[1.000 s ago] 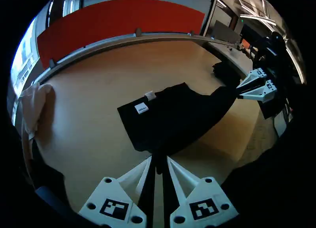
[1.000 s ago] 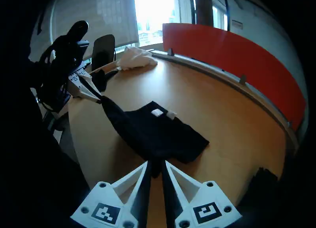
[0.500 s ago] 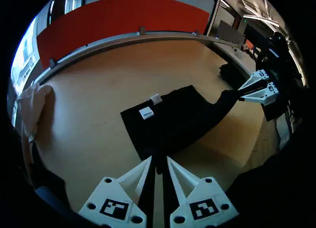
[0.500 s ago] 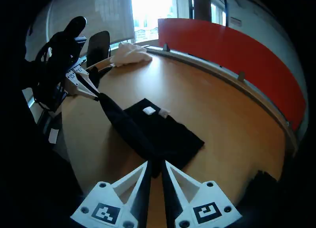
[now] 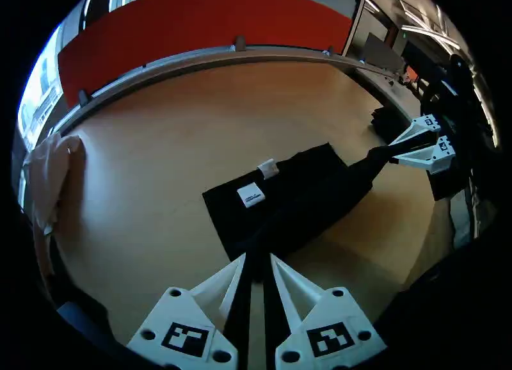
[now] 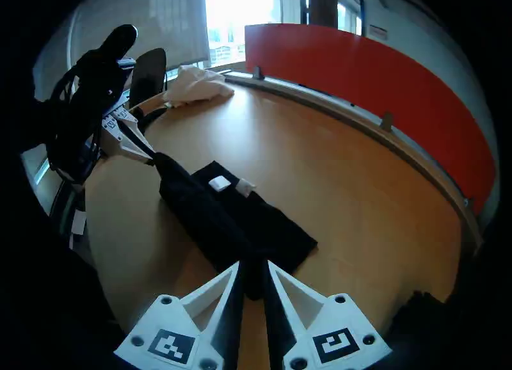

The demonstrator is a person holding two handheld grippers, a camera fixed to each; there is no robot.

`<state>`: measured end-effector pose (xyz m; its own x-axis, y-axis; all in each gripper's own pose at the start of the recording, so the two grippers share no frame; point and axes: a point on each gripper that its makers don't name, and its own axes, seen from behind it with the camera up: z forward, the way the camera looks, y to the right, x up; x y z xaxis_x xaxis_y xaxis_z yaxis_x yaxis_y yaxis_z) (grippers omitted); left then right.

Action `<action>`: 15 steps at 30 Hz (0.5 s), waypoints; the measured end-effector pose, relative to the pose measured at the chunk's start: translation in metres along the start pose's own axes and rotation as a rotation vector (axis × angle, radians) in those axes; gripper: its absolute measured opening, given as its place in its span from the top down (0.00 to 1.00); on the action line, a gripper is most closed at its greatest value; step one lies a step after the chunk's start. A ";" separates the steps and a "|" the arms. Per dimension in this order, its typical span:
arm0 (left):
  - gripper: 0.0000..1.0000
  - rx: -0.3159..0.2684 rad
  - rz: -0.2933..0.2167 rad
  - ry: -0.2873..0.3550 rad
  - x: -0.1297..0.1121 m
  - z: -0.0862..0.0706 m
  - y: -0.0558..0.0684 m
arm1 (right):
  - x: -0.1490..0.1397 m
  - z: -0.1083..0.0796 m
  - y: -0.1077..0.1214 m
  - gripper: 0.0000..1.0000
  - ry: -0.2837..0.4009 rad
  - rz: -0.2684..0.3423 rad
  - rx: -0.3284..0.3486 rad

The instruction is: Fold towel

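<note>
A black towel [image 5: 288, 197] with two white tags [image 5: 251, 194] lies partly on the wooden table [image 5: 160, 146]. Its near edge is lifted off the table and stretched between both grippers. My left gripper [image 5: 256, 271] is shut on one corner of the towel at the bottom of the left gripper view. Farther off at the right there, the right gripper [image 5: 397, 153] pinches the other corner. In the right gripper view the towel [image 6: 230, 219] runs from my right gripper [image 6: 253, 277], shut on it, up to the left gripper [image 6: 150, 153] at the left.
A red partition [image 5: 192, 24] stands along the table's far edge. A pale cloth [image 6: 195, 85] is heaped at one end of the table, beside a dark chair [image 6: 147, 75]. A dark pile [image 5: 387, 120] lies near the other end. A person's dark-clad arm [image 6: 83, 107] holds the left gripper.
Both grippers have carried the lifted edge forward over the towel. The raised part has drawn into a narrower, tauter band, and the flat part on the table looks shorter.
</note>
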<state>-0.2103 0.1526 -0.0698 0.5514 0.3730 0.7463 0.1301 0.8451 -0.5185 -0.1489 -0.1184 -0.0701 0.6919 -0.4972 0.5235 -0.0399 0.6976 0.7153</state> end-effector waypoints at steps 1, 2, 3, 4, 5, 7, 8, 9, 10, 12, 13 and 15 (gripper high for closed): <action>0.89 -0.001 -0.002 -0.003 0.000 0.002 -0.001 | 0.000 0.002 0.002 0.83 -0.004 0.000 0.000; 0.89 -0.002 -0.004 -0.006 0.000 0.005 -0.002 | -0.001 0.004 0.004 0.83 -0.007 0.000 0.000; 0.89 -0.003 -0.005 -0.009 0.001 0.007 -0.003 | -0.001 0.006 0.005 0.83 -0.011 0.001 0.000; 0.89 -0.003 -0.005 -0.013 0.000 0.010 -0.003 | -0.002 0.007 0.007 0.83 -0.013 0.001 0.000; 0.89 -0.003 -0.006 -0.018 0.000 0.012 -0.004 | -0.002 0.009 0.008 0.83 -0.015 0.002 0.000; 0.89 -0.002 -0.004 -0.024 -0.001 0.017 -0.006 | -0.002 0.012 0.010 0.83 -0.019 0.005 0.000; 0.89 -0.002 -0.002 -0.027 -0.001 0.019 -0.006 | -0.003 0.014 0.012 0.83 -0.022 0.007 -0.001; 0.89 -0.001 0.000 -0.031 -0.001 0.021 -0.007 | -0.003 0.015 0.013 0.83 -0.024 0.008 -0.001; 0.89 0.000 0.002 -0.034 -0.002 0.024 -0.008 | -0.004 0.017 0.013 0.83 -0.027 0.009 0.000; 0.89 0.000 0.007 -0.040 -0.002 0.028 -0.010 | -0.006 0.020 0.015 0.83 -0.033 0.011 0.001; 0.89 0.001 0.009 -0.042 -0.002 0.030 -0.010 | -0.007 0.021 0.015 0.83 -0.035 0.012 0.000; 0.89 0.002 0.012 -0.045 -0.002 0.033 -0.012 | -0.008 0.024 0.017 0.83 -0.040 0.012 0.000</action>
<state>-0.2401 0.1544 -0.0508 0.5151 0.4004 0.7579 0.1220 0.8410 -0.5272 -0.1727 -0.1149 -0.0514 0.6618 -0.5088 0.5506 -0.0480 0.7041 0.7085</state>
